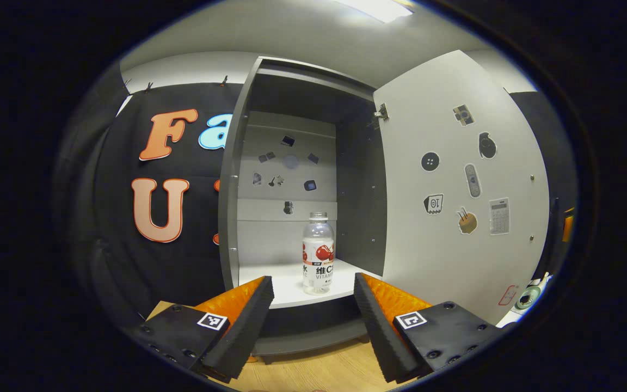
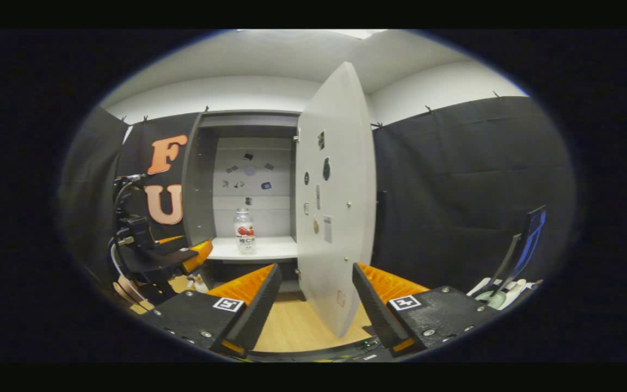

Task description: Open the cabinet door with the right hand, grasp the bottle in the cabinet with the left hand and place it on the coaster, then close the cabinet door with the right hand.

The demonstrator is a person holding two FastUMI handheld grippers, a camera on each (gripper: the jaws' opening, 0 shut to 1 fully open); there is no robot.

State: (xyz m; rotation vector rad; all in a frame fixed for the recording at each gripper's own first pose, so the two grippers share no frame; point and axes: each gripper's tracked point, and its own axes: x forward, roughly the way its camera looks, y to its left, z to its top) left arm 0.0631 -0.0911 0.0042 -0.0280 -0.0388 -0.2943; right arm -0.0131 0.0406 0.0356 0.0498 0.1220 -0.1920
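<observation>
While both jaws gape: clear ribbed bottle (image 1: 318,253) upright on smooth white shelf (image 1: 292,283).

The stickers (image 1: 466,179) on the door (image 1: 455,261) are showing too small to identify. The left gripper's right finger (image 1: 370,313) is covering the door's lower corner. A pale round object (image 1: 528,296) is getting cut off at the left gripper view's right rim.

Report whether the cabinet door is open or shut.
Open: the cabinet door is swung wide on its hinge, exposing the bottle standing upright on the shelf.
</observation>
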